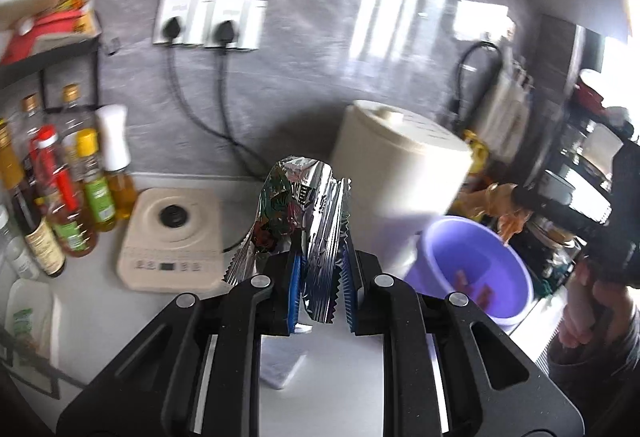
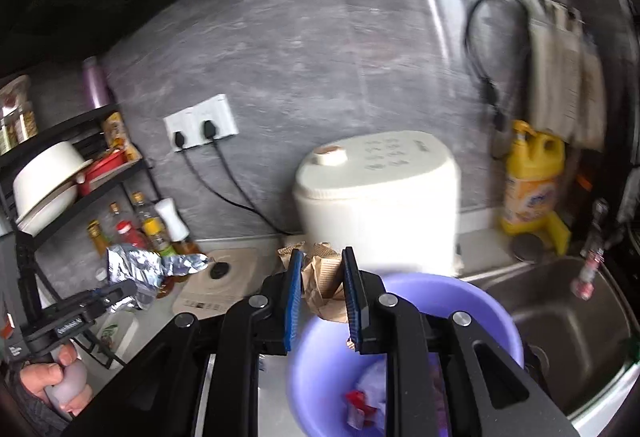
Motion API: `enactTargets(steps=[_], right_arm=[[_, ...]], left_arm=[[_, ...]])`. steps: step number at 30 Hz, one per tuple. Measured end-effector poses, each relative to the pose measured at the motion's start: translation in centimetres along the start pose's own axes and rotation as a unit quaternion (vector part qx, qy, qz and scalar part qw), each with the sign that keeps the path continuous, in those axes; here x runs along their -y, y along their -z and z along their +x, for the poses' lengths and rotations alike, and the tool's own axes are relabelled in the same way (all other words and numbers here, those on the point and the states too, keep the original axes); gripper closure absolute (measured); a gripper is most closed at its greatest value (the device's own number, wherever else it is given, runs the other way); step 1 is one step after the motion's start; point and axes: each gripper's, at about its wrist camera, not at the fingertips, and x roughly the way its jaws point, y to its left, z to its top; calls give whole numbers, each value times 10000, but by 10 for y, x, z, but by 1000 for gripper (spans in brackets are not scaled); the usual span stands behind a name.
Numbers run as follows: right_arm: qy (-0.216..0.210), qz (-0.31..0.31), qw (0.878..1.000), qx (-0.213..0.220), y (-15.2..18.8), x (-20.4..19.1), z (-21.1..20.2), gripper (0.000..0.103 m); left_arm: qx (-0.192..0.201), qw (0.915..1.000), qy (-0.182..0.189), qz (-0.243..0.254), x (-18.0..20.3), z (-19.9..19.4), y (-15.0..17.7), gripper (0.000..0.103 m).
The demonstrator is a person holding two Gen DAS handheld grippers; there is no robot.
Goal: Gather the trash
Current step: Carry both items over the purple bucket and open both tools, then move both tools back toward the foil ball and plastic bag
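Carrying two pieces of trash toward the purple basin [image 2: 472, 301] looks like the step in hand, and I judge it about half done for these two items. The basin stands on the white counter [image 1: 92, 301] in front of the cream rice cooker [image 2: 380, 197] and just beside the dark sink [image 2: 568, 325]; some red and pale scraps already lie at its bottom.

The right gripper [image 2: 322, 297] is clamped on a crumpled brown paper piece [image 2: 326, 281], and it hangs at the near rim of the basin, so its next move, I think, is only to come over the hollow and let the paper fall. The left gripper [image 1: 320, 285] is clamped on a silver foil wrapper [image 1: 296, 209], which stands up between the blue pads; it is more to the left, near the cream induction plate [image 1: 172, 241], and it must go sideways to the basin before releasing.

Both views are blurred. The print on the wrapper cannot be read, the scraps in the basin cannot be named, and the right gripper's body covers part of the basin floor.
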Motion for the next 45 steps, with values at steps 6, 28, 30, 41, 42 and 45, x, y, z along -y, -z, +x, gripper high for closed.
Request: enactTargets(steps=[6, 28, 30, 41, 42, 45], right_arm=[[186, 157, 9996, 153, 4, 25, -17, 44], [1315, 713, 9874, 509, 24, 103, -85, 22], [1350, 712, 9871, 492, 26, 103, -88, 22], [1086, 500, 9920, 395, 32, 63, -76, 12], [1021, 435, 9931, 373, 31, 56, -73, 11], [791, 298, 9959, 309, 30, 34, -60, 9]], left_arm=[[14, 9988, 412, 279, 39, 9, -5, 85], [-612, 9789, 1646, 1045, 155, 75, 1, 38], [-527, 9797, 1676, 966, 152, 73, 3, 26], [-420, 9911, 1110, 597, 93, 52, 2, 7], [-425, 9920, 1057, 544, 86, 48, 3, 7], [-452, 9938, 940, 392, 66, 39, 5, 7]])
